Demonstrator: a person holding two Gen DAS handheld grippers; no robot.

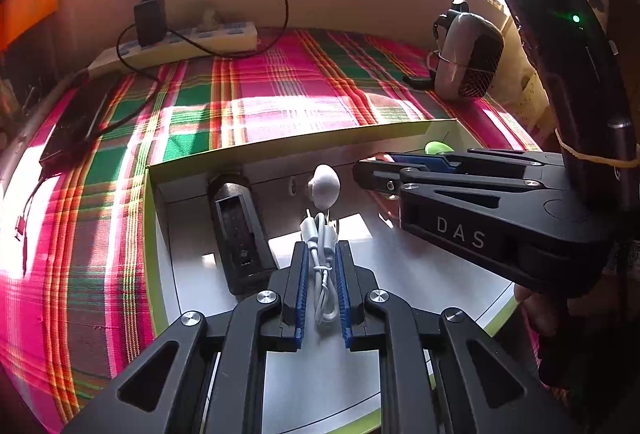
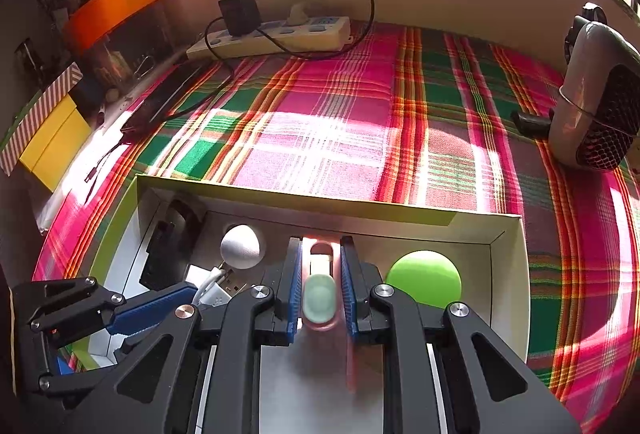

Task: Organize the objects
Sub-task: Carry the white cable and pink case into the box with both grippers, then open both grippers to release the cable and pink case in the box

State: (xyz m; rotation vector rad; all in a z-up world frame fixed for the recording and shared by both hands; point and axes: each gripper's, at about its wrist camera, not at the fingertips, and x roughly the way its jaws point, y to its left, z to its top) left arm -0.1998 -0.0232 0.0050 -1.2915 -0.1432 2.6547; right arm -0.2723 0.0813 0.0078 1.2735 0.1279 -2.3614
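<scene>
Two close downward views, shared box [image 1: 280, 148]

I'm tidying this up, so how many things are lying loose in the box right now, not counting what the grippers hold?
3: a black case at the left end of the box, a white egg-shaped piece mid-back, a green ball at the right. More may hide under the grippers.

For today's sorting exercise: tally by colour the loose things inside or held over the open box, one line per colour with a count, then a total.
White: 2, the egg-shaped ball and the bundled cable in the left gripper
Green: 1, the round disc
Black: 1, the long case
Pink and pale green: 1, the small oblong item in the right gripper
Total: 5
</scene>
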